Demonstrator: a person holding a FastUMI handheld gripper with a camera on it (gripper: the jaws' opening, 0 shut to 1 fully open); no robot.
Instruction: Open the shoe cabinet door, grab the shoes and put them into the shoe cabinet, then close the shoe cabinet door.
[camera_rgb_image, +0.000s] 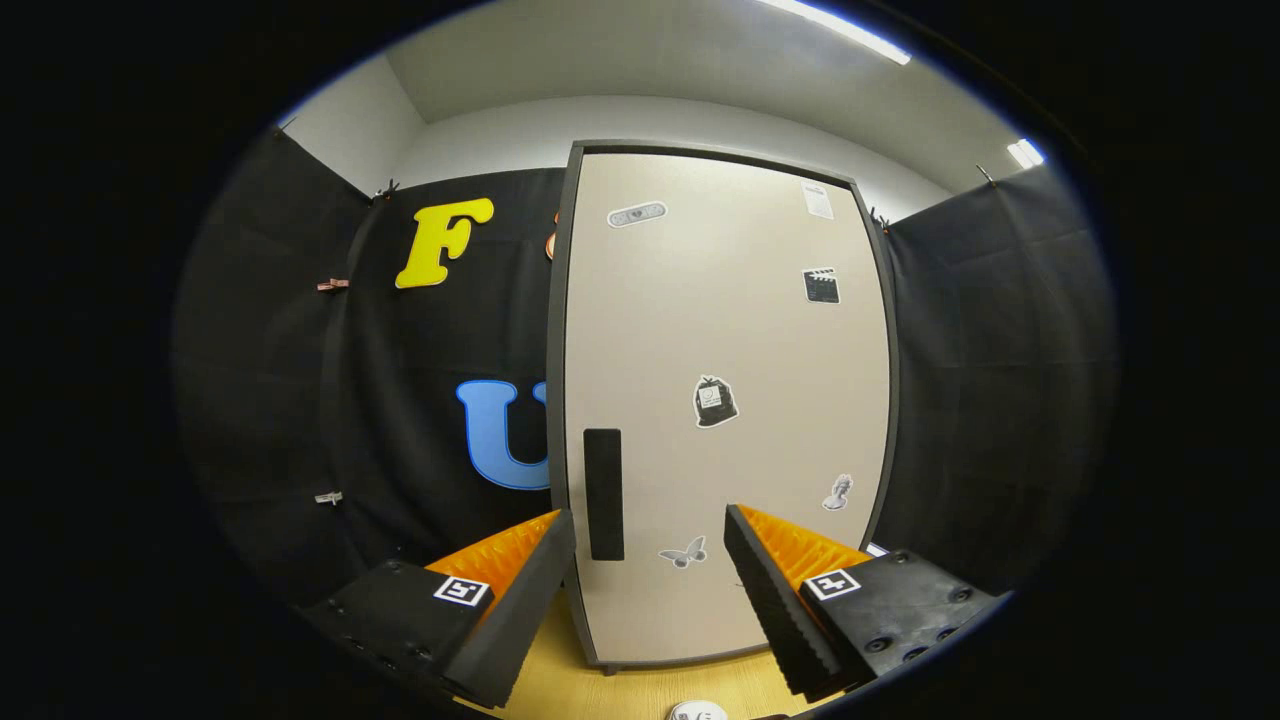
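The cabinet (725, 400) stands upright on the wooden tabletop (640, 690), toward its far edge, directly ahead of the claw (650, 530). Its door (760, 350) is closed, sitting flush within the dark frame. A dark vertical handle (603, 493) is mounted near the door's left edge, in the lower half. Several small stickers (715, 401) are scattered over the door face. The claw is spread wide and holds nothing. Its fingers (520, 600) flank the lower part of the door, apart from it; the handle lies just beyond the left fingertip, between the two fingers. A small round white object (697, 711) lies on the tabletop at its near edge, below the fingers; its identity cannot be determined.
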